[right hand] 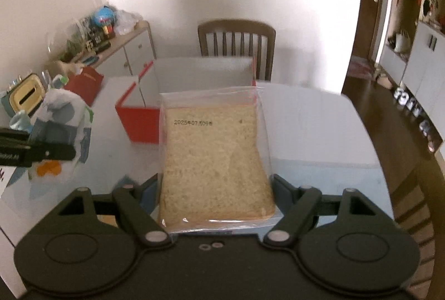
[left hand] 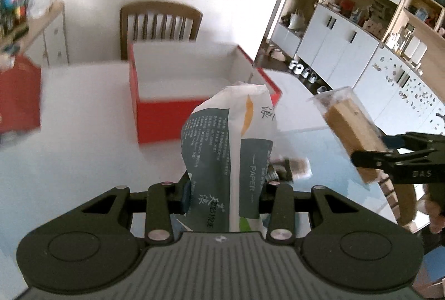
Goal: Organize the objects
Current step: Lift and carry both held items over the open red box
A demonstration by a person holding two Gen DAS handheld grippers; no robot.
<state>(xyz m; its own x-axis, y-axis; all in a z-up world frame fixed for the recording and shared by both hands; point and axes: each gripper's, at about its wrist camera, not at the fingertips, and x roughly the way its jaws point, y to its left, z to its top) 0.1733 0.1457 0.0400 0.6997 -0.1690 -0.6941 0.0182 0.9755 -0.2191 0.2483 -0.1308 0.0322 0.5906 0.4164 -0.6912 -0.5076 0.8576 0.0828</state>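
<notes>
Left wrist view
- Tissue pack (left hand: 228,150): a soft paper pack in printed film, judged light and squashy; it stands up between the left gripper's (left hand: 224,190) fingers, above the white table (left hand: 83,161), short of the red box (left hand: 155,122).
- Left gripper state: closed onto the lower part of the pack, squeezing it from both sides.
- Hold advice: a low, mid-width pinch looks sound; the slick film may slide if the squeeze eases.
- Right gripper (left hand: 370,150): seen at the right edge, clamped on the bagged bread (left hand: 350,127), which is tilted in the air over the table's edge.
- Small wrapped item (left hand: 289,166): lies on the table behind the pack; too blurred to name.

Right wrist view
- Bagged bread (right hand: 214,161): a slice in a clear, date-stamped bag, judged light, soft and easily crushed; the loose film is slippery.
- Right gripper (right hand: 217,197) state: fingers closed on the slice's two side edges, near its lower end.
- Pose: held roughly level and facing the open red box (right hand: 139,122), which sits just beyond the bag's far edge.
- Left gripper (right hand: 52,152): at the left, holding the tissue pack (right hand: 64,116) at about the same height.
- Chair (right hand: 236,38): behind the box, at the far side of the table.
</notes>
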